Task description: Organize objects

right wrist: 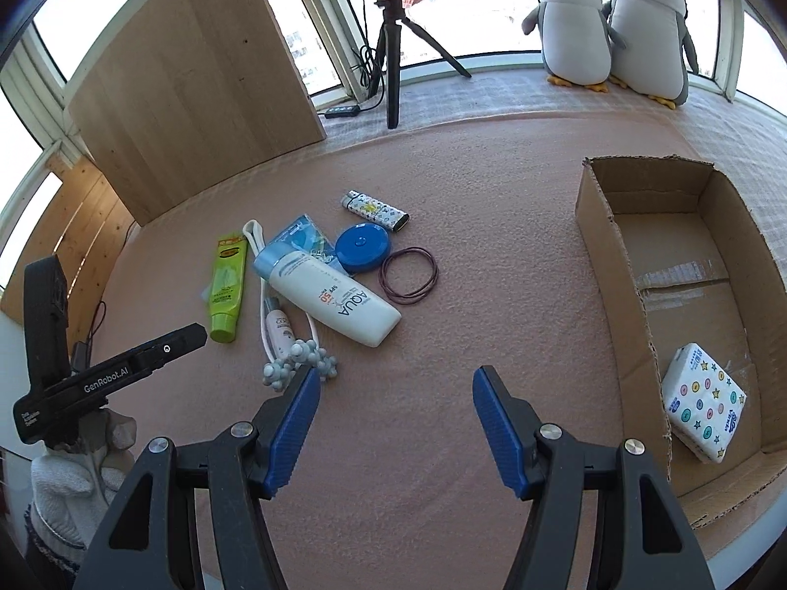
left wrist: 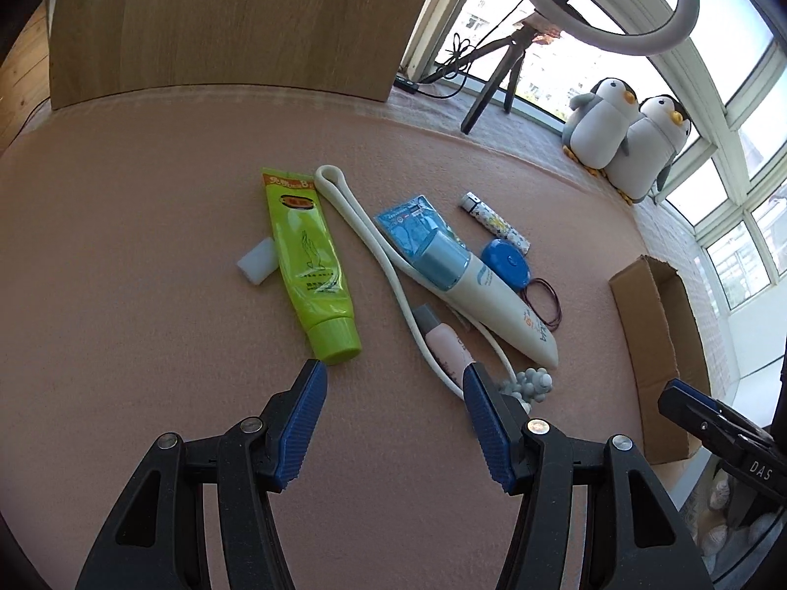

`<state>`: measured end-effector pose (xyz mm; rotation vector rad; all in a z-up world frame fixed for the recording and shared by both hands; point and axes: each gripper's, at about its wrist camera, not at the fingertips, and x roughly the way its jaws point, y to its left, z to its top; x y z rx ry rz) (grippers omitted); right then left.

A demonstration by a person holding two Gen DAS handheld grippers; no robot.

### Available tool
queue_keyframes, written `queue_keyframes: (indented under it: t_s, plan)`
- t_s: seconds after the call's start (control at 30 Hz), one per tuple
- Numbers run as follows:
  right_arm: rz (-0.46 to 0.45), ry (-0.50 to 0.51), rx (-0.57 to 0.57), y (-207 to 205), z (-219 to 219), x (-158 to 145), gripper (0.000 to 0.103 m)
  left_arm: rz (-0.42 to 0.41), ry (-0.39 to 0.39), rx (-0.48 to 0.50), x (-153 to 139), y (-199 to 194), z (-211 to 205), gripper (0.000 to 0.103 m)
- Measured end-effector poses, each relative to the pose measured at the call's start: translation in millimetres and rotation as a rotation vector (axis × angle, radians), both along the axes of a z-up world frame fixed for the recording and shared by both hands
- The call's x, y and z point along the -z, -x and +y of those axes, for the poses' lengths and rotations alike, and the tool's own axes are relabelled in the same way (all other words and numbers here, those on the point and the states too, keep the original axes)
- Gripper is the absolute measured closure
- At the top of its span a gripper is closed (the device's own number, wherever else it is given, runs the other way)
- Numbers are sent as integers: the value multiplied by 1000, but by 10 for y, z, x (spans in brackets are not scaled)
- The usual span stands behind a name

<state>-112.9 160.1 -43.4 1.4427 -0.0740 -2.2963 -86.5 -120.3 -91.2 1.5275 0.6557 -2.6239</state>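
Observation:
A cluster of small items lies on the pink mat: a green tube (left wrist: 309,265) (right wrist: 227,286), a white sunscreen bottle (left wrist: 492,302) (right wrist: 334,297), a blue round case (left wrist: 506,256) (right wrist: 363,248), a patterned lighter (left wrist: 494,220) (right wrist: 375,208), hair ties (right wrist: 408,275), a small pink tube (left wrist: 448,344) and a white massager (left wrist: 378,265) with a knobbed head (right wrist: 300,364). My left gripper (left wrist: 393,376) is open just short of the green tube's cap. My right gripper (right wrist: 396,383) is open over bare mat, right of the cluster. A tissue pack (right wrist: 703,415) lies in the cardboard box (right wrist: 610,241).
The cardboard box (left wrist: 634,324) sits at the mat's right side. Two plush penguins (right wrist: 610,24), a ring light on a tripod (right wrist: 391,64) and a wooden board (right wrist: 196,83) stand along the window sill. A white eraser (left wrist: 257,262) lies left of the green tube.

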Motion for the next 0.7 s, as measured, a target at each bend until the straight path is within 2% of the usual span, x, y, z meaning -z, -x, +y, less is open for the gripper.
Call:
queue_keyframes:
  t_s: [0.2,0.4,0.6,0.7]
  plan:
    - [-18,-22,-29,-43,-140,92,42,-30,0,-110,171,207,-317,42]
    - [-28,-43,-35,-77,-132,155,42,-48,48,-141,272,531,-472,42]
    - [-42,-52,-16,-71,-29,199,42,-71,98,-127,331,924,-555,60]
    - [-41,-56,-9,-73,29,201,42,-91,90,-124,422,1031,-601,71]
